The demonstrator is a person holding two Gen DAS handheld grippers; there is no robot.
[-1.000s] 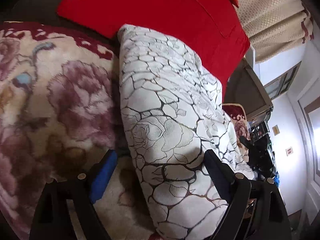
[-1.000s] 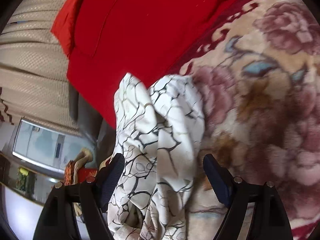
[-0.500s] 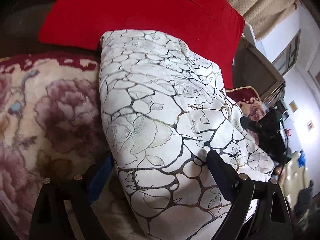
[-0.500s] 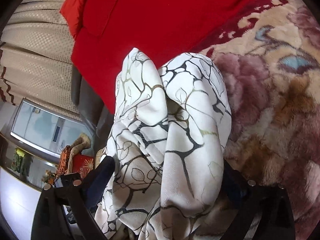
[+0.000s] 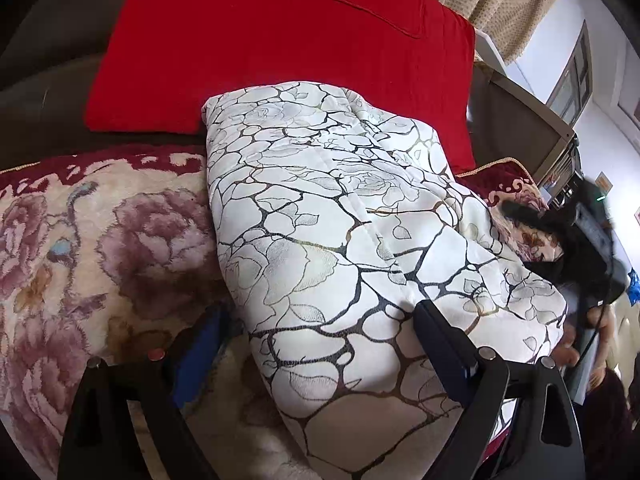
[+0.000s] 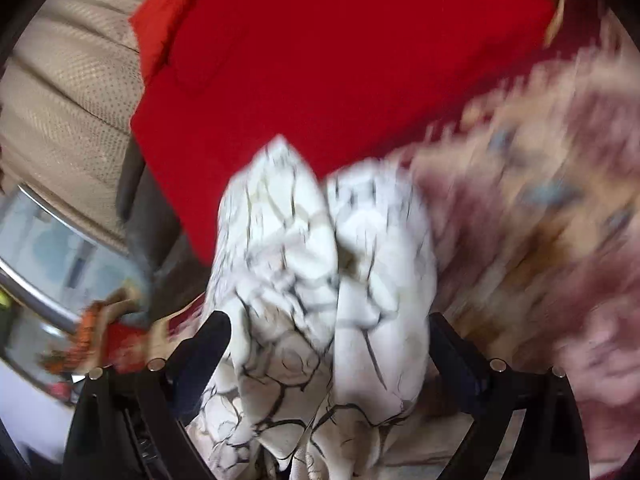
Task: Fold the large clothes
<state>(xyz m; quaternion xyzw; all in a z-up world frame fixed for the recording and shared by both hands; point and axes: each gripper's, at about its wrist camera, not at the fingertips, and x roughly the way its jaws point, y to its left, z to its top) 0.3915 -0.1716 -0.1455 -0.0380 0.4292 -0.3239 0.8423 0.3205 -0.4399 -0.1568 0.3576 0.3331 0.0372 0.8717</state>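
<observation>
A folded white garment with a black crackle-and-rose print (image 5: 320, 240) lies on a floral blanket (image 5: 100, 248), its far end against a red cushion (image 5: 280, 40). My left gripper (image 5: 320, 336) stands wide over the garment's near end. Its blue left finger (image 5: 200, 344) is beside the fold's edge and its right finger (image 5: 440, 344) rests on the cloth. In the blurred right wrist view the bunched garment (image 6: 320, 280) fills the gap of my right gripper (image 6: 324, 340). Its jaws are wide and closing, and I see no firm pinch.
The red cushion (image 6: 340, 60) leans on a dark sofa back (image 5: 48, 80). Beige curtains (image 6: 68, 100) hang behind it. A person's dark-gloved hand with the other tool (image 5: 580, 248) shows at the right edge. A second patterned cushion (image 5: 516, 188) lies past the garment.
Both grippers pushed further over the garment, which now fills more of each view. The right jaws spread wider around the bunched cloth. The right view has become blurred from motion.
</observation>
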